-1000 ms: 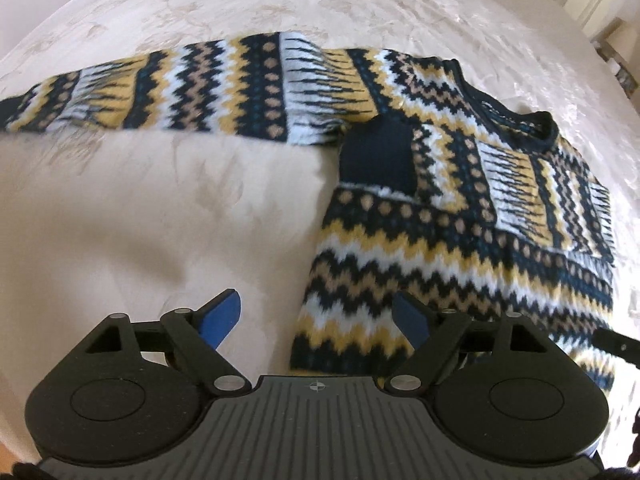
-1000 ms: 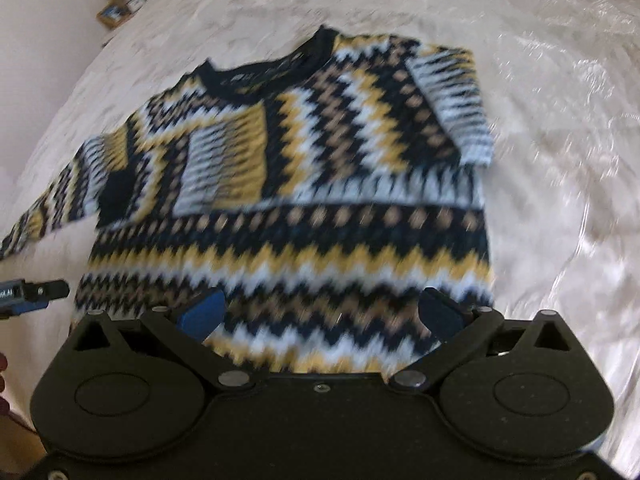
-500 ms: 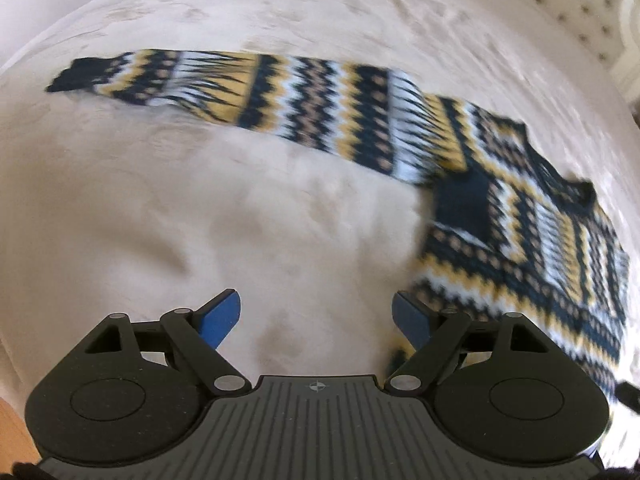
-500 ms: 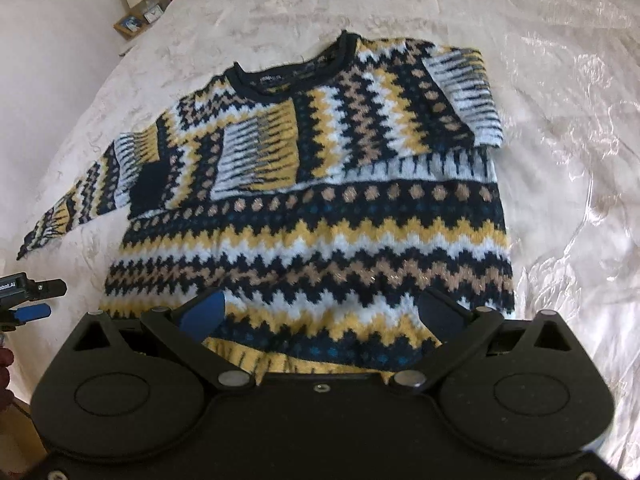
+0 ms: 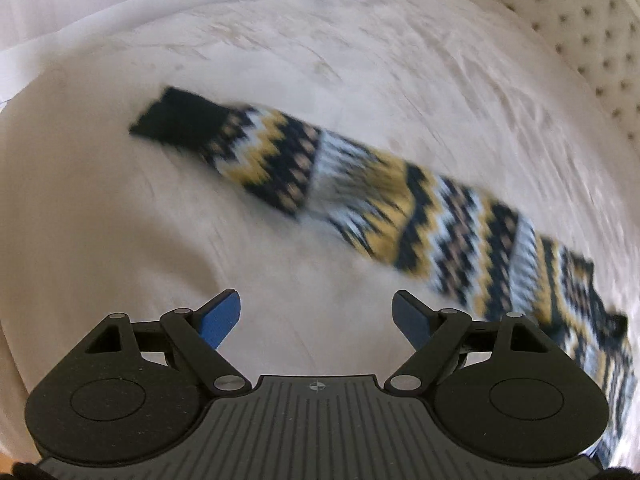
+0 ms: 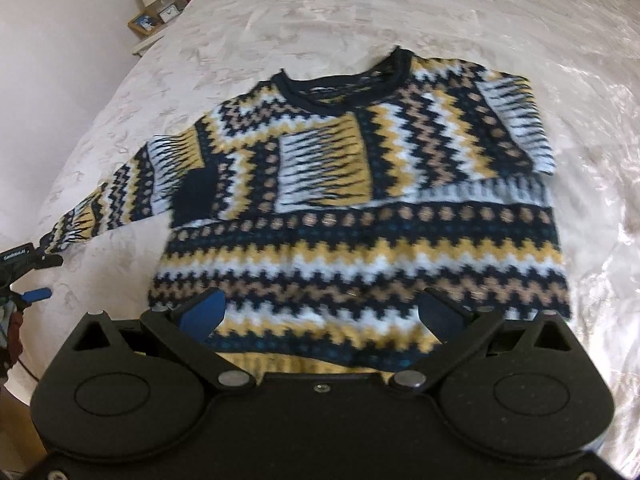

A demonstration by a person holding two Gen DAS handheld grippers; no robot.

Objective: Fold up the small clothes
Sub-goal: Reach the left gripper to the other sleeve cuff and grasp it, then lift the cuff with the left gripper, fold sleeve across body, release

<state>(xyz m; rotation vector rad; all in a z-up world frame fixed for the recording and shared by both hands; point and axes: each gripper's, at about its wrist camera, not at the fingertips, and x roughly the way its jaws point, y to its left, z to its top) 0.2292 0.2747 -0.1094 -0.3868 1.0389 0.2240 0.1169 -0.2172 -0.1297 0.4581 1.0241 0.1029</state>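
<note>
The sweater (image 6: 360, 208) lies flat and face up on the bed (image 6: 240, 40), neck toward the far side and hem toward the near side. Its body is spread out smooth. On the right, the sleeve appears already folded in, lying across the chest near the shoulder (image 6: 516, 120). On the left, the other sleeve (image 5: 360, 196) is not yet folded: it stretches straight out from the body across the bedspread, with its dark cuff (image 5: 176, 120) at the far left end, well apart from the body.

The left tool (image 5: 316, 320) hovers over bare bedspread, near the outstretched sleeve but not touching it. Its jaws stand wide apart and hold nothing. The right tool (image 6: 320, 316) hangs over the near hem, jaws equally wide and also empty; the pictures do not show whether its fingers touch the knit.

Judging from this, the folding is at an early stage. One sleeve looks done, and the rest remains: bringing the left sleeve in across the body, then folding the body itself, likely hem up toward the neck, into a compact packet. The left view is blurred, so fine detail of the sleeve and cuff is hard to read. A nightstand (image 6: 148, 28) with a lamp stands beyond the bed at the far left.
</note>
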